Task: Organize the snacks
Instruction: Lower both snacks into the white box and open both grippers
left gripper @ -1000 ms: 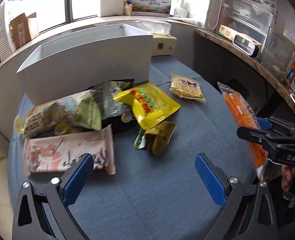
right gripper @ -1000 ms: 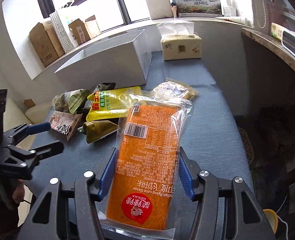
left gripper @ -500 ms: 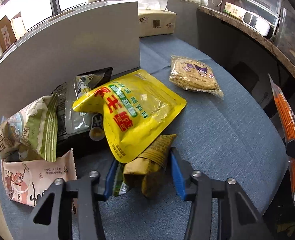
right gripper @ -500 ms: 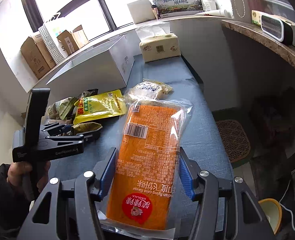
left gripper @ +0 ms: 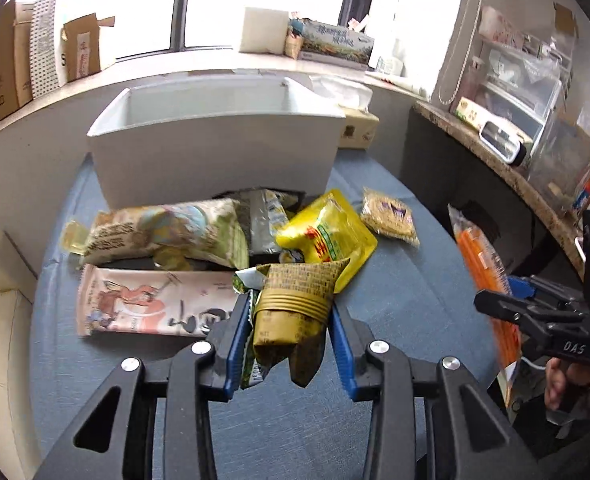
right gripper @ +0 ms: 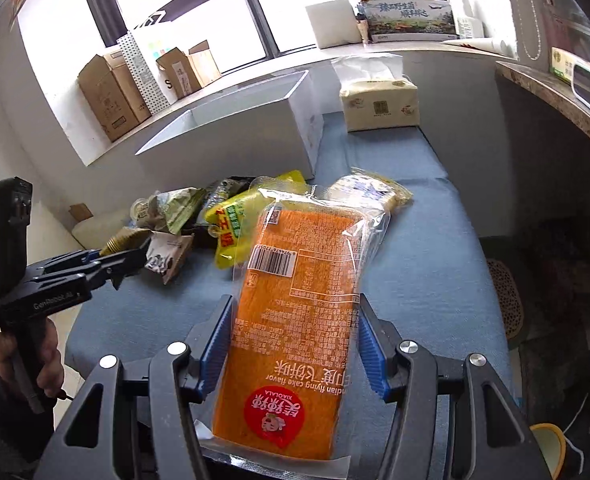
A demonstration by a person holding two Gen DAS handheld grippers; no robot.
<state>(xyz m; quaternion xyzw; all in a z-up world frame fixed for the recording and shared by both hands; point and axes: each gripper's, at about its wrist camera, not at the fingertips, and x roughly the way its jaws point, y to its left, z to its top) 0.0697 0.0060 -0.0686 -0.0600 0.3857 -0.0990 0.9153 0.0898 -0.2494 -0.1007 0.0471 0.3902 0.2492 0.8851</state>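
Orange packet [right gripper: 295, 320] reads "Indian flying cake flavor", "XIAOLALA".

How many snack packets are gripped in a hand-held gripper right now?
2. The olive-gold packet sits between the left hand-held gripper, whose jaws are closing; the orange cake packet is clamped in the right hand-held gripper. Neither grip is hidden.

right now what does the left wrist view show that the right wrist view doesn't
Only the left wrist view: the left tongs closing on the olive-brown snack packet, and the whole pink-white packet.

Only the right wrist view: the orange cake pack's label and barcode, clamped flat in the right tongs, and the whole tissue pack.

Both: the white bin, the yellow pouch and the blue cloth.
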